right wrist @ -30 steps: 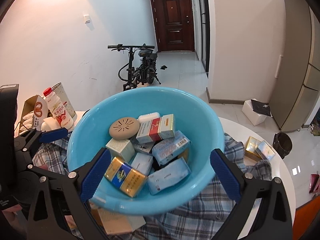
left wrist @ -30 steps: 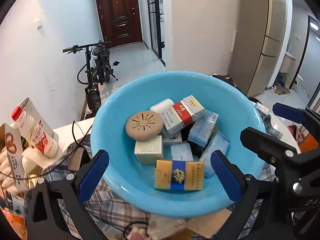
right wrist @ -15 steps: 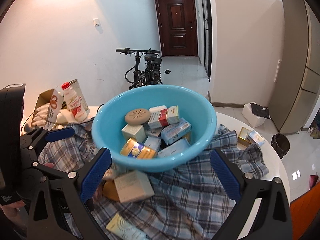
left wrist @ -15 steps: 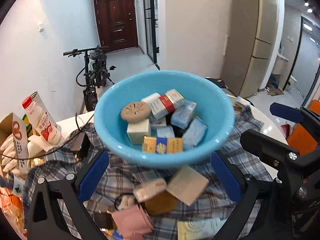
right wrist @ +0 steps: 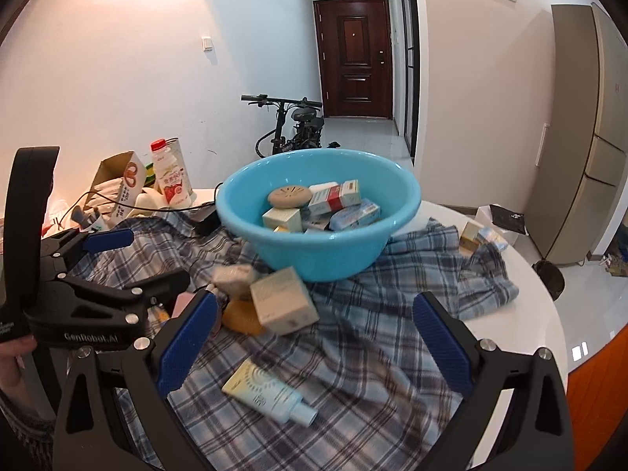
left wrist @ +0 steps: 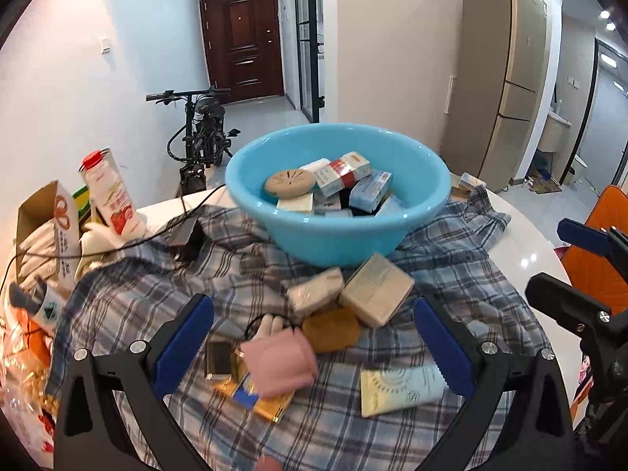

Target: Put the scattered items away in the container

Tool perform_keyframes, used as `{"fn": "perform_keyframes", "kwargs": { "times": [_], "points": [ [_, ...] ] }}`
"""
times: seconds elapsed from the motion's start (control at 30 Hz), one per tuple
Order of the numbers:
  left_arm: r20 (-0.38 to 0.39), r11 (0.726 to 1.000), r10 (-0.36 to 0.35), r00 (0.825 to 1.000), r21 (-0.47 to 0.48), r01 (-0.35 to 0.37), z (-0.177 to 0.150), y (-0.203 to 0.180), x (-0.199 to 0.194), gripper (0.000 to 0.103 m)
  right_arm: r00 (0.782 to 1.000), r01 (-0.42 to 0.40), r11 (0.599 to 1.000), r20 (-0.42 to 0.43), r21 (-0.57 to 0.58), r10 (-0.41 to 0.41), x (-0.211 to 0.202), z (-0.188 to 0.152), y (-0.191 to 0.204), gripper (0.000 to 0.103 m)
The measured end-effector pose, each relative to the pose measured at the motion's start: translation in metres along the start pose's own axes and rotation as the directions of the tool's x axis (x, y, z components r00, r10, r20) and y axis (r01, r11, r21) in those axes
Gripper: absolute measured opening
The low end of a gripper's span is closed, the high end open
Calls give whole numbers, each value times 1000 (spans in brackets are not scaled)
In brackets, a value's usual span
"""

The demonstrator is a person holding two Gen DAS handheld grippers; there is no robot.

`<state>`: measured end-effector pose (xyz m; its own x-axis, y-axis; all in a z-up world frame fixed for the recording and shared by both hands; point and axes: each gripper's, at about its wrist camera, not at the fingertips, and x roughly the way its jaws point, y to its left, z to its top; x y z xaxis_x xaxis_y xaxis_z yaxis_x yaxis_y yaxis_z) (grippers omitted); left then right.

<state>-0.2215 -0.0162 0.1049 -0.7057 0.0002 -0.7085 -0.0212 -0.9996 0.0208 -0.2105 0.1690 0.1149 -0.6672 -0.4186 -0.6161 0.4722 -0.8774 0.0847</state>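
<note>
Light-blue plastic basin (left wrist: 337,231) on a checked cloth (right wrist: 373,314) spread over the round white surface (right wrist: 530,298); small boxes and a round tan disc (left wrist: 289,183) inside. Just before the basin, a beige carton (left wrist: 376,288) and a wrapped bar (left wrist: 314,294). Nearer still, a pink pouch (left wrist: 280,361) left, a cream tube (left wrist: 400,390) right. Strawberry milk bottle (left wrist: 112,196) far left, bicycle (left wrist: 202,137) behind.

Pink pouch (left wrist: 280,363) blurred; gold packet (left wrist: 259,396) partly hidden beneath.
</note>
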Motion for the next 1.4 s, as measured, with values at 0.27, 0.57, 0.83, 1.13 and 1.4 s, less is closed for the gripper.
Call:
{"fn": "perform_keyframes", "kwargs": {
  "times": [0.27, 0.57, 0.83, 1.13, 1.4],
  "points": [
    [45, 999, 8, 999, -32, -7, -34, 8, -22, 103, 998, 50, 997, 32, -56, -48, -22, -30, 18, 99],
    [122, 998, 31, 992, -55, -24, -70, 2, -40, 103, 999, 17, 998, 36, -62, -15, -38, -57, 29, 99],
    [219, 998, 45, 975, -42, -36, -101, -11, -59, 103, 1000, -3, 1000, 5, 20, 3, -32, -90, 23, 99],
    [261, 996, 69, 963, -66, -54, -129, -11, -73, 103, 997, 2, 993, 70, 114, -10, -35, -124, 14, 99],
    [280, 991, 94, 956, -119, -62, -156, -8, -68, 103, 987, 23, 995, 158, 100, -39, -39, -146, 17, 100]
  ]
}}
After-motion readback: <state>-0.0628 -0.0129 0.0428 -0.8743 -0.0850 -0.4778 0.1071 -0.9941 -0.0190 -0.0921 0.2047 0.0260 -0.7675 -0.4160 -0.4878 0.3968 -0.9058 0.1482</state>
